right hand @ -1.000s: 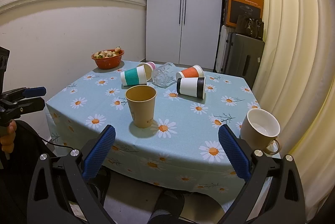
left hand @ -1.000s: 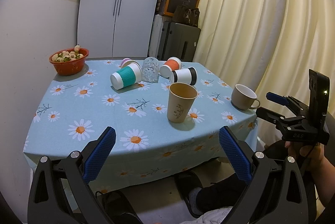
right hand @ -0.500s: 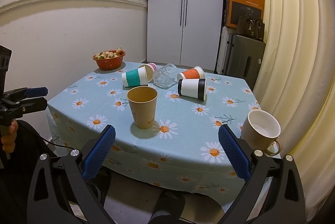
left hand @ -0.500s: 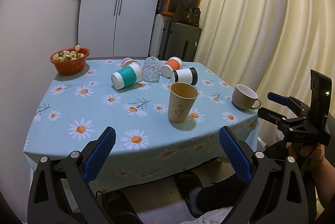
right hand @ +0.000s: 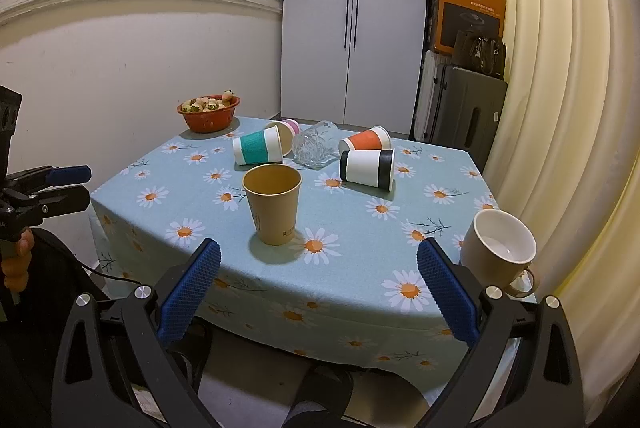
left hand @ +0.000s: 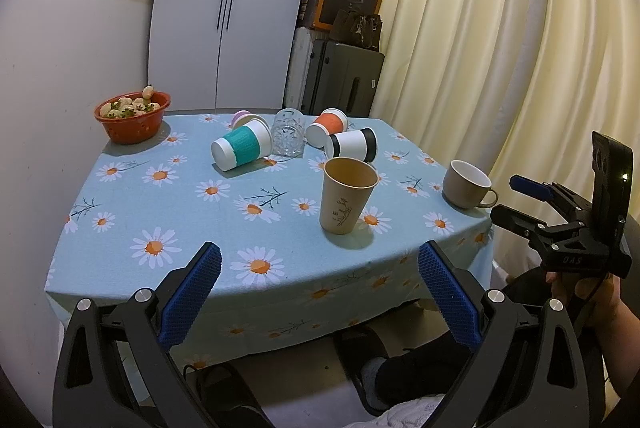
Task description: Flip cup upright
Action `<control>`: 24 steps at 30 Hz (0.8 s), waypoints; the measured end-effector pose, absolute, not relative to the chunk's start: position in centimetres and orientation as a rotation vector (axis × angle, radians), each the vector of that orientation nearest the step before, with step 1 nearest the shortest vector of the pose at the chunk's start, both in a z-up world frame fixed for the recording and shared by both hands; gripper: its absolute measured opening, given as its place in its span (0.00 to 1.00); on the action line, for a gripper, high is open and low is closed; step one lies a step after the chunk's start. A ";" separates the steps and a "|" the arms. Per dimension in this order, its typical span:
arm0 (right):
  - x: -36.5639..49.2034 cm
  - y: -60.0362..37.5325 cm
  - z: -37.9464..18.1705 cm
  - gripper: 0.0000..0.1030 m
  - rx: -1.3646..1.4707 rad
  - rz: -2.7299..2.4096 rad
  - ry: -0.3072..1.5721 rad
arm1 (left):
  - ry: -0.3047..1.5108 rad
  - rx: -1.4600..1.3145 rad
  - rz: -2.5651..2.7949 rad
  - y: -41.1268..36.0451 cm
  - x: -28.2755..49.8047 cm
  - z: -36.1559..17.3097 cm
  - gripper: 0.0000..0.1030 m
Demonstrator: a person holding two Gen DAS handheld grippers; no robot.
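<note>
Both grippers, left gripper [left hand: 319, 294] and right gripper [right hand: 319, 292], hang spread and empty short of the counter [left hand: 132, 212], where the black-banded cup [right hand: 367, 166] lies sideways among neighbours, so a careless reach might knock the upright paper cup [right hand: 273, 203].

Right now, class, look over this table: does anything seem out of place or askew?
Yes. Five drinking vessels lie tipped on their sides in a cluster at the far end of the table: the teal-banded cup, pink-banded cup, cut-glass tumbler, orange cup and black-banded cup. Only the kraft paper cup and beige mug stand upright.
</note>
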State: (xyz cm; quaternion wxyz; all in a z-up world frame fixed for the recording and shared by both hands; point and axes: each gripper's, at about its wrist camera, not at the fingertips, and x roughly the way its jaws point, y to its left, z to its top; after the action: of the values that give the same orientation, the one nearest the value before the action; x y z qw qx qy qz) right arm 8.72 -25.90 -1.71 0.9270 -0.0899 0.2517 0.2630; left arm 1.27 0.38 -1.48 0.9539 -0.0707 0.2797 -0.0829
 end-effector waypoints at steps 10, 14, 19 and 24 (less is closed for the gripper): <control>8.8 -25.8 -1.8 0.95 -0.188 0.539 0.520 | 0.568 -0.143 -0.165 0.2 1.4 -1.4 0.93; 8.9 -25.7 -1.9 0.95 -0.185 0.540 0.523 | 0.568 -0.143 -0.165 0.2 1.4 -1.4 0.93; 8.9 -25.6 -2.0 0.95 -0.191 0.539 0.525 | 0.567 -0.145 -0.166 0.2 1.4 -1.4 0.93; 9.0 -25.6 -2.0 0.95 -0.189 0.538 0.527 | 0.565 -0.147 -0.167 0.2 1.4 -1.4 0.93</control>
State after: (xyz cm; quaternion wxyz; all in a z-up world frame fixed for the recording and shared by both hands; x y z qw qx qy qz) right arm 8.96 -25.57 -2.02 0.9256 -0.0921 0.2568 0.2623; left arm 1.36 0.20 -1.40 0.9542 -0.0722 0.2784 -0.0822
